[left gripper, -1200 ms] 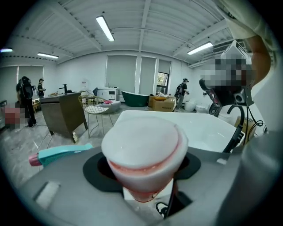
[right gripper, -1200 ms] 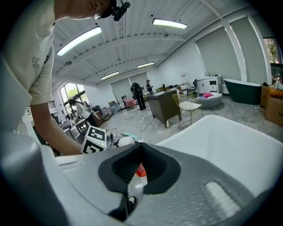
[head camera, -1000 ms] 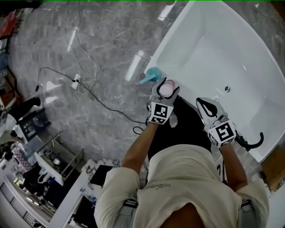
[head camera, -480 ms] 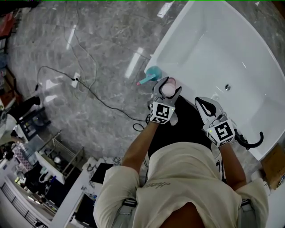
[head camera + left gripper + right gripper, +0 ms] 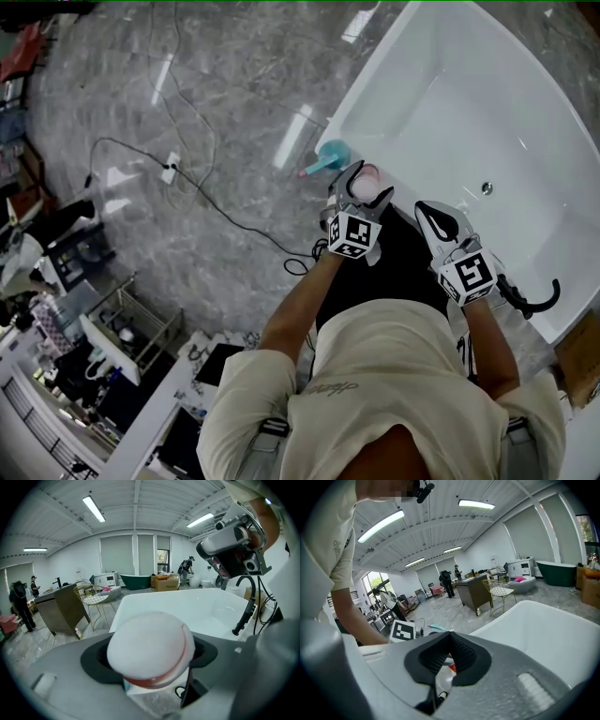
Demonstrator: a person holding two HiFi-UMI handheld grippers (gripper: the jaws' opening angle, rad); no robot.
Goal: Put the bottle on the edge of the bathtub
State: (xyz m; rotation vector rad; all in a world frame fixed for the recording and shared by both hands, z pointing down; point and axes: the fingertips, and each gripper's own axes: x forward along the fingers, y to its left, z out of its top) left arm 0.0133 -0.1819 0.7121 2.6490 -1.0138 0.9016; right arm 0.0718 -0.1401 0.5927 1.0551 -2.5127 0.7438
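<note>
A bottle with a round pale-pink cap stands upright at the near rim of the white bathtub. My left gripper reaches around it. Its jaws are opening, and the cap sits between the dark pads with a narrow gap on each side. A red band and a clear body show below the cap. My right gripper hovers to the right over the tub's near rim, with its jaws closed together and nothing in them.
A teal object with a pink handle lies on the marble floor against the tub, just left of the bottle. A black tap curves over the rim at the right. A cable and power strip lie on the floor to the left.
My left gripper and the bottle have shifted a little toward the tub's rim, and its jaws now stand wider around the cap. The right gripper has hardly moved.
</note>
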